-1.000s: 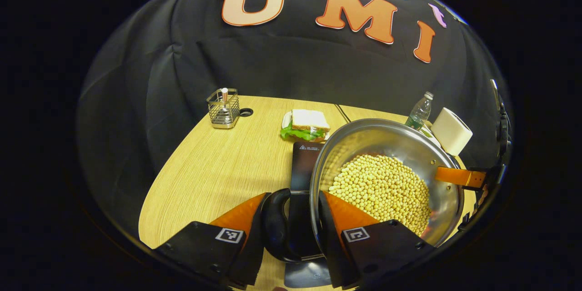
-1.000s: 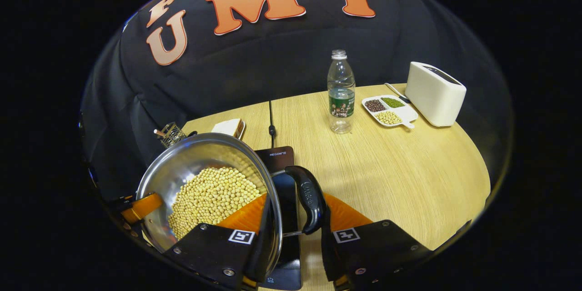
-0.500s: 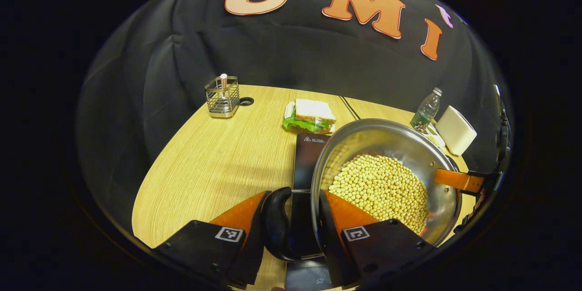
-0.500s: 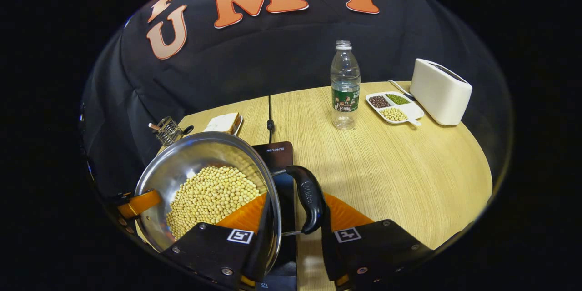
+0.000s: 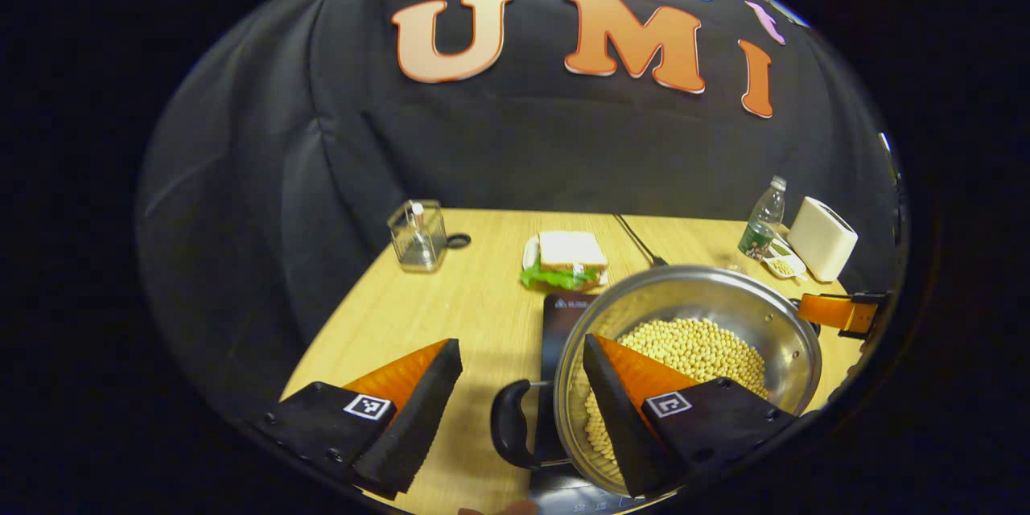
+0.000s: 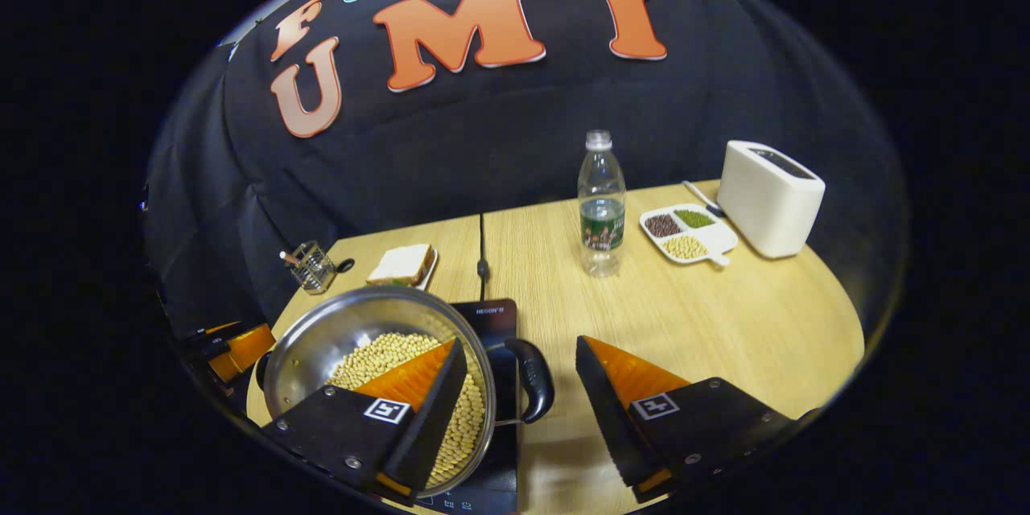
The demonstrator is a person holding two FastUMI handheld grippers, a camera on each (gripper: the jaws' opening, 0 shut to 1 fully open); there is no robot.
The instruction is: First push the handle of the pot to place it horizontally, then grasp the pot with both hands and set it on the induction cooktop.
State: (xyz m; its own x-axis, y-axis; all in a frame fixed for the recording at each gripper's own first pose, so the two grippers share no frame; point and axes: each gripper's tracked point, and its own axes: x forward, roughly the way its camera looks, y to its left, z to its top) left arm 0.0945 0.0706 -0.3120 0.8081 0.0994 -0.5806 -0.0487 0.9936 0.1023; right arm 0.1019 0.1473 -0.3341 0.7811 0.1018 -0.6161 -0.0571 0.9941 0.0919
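Both hand-held grippers (image 5: 523, 386) (image 6: 519, 386) wide apart, astride pot (image 6: 322, 338) handles.

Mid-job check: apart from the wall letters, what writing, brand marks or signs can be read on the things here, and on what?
No text reads clearly.
cooktop: small white print at its far edge, too small to read.
bottle: label print, too small to read.
left hand-held gripper and right hand-held gripper: square black-and-white code markers, no words.

I see my right gripper (image 6: 515, 410) spread wide above the pot (image 6: 322, 342) of soybeans, which sits on the induction cooktop (image 6: 492, 322). The pot's side handle (image 6: 537, 390) lies between my fingers, untouched by either.
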